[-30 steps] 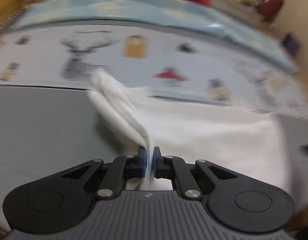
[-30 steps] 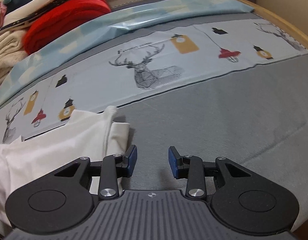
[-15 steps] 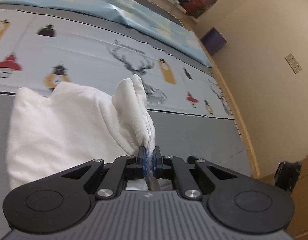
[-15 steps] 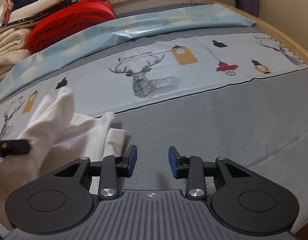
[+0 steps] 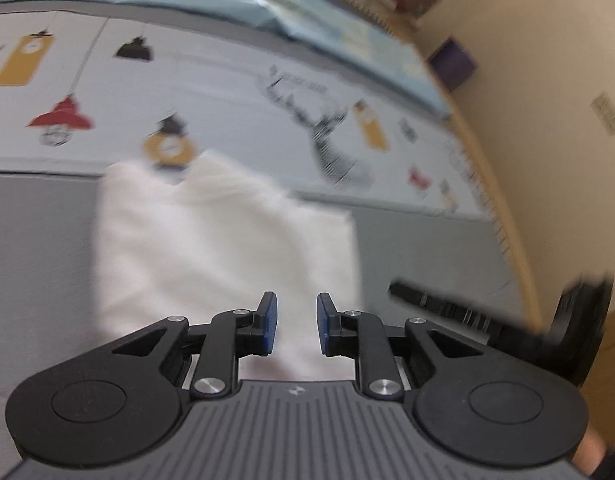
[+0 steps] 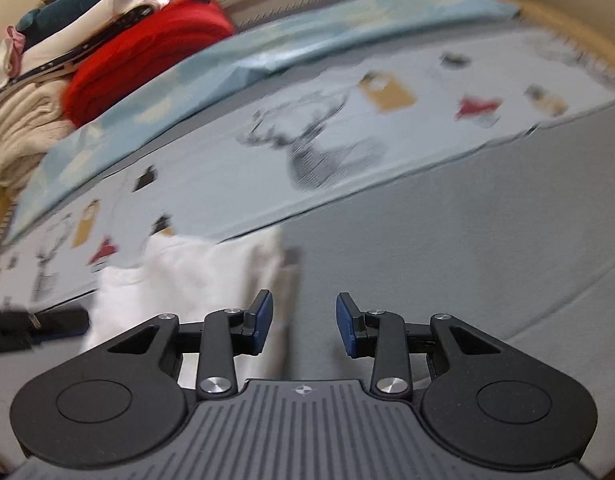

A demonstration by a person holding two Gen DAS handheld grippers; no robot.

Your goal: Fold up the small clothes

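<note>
A small white garment (image 5: 223,240) lies flat and folded on a grey bed surface (image 6: 487,240), its far edge touching the pale printed sheet (image 5: 227,92) patterned with deer heads, lanterns and tags. The left gripper (image 5: 295,328) hangs just above the near edge of the cloth, its blue-padded fingers (image 5: 268,322) parted with a clear gap and nothing between them. The right gripper (image 6: 303,326) hovers at the garment's right side, its fingers spread wide and empty, the left pad over the cloth's edge and the right pad over bare grey fabric. In the left wrist view the right gripper shows as a blurred black shape beside the garment; in the right wrist view the garment (image 6: 187,280) sits low and left, with the tip of the left gripper (image 6: 35,320) at its left edge. A pile of folded clothes, a red knit (image 6: 147,60) among them, is stacked at the far left of the bed. Both views are blurred.
</note>
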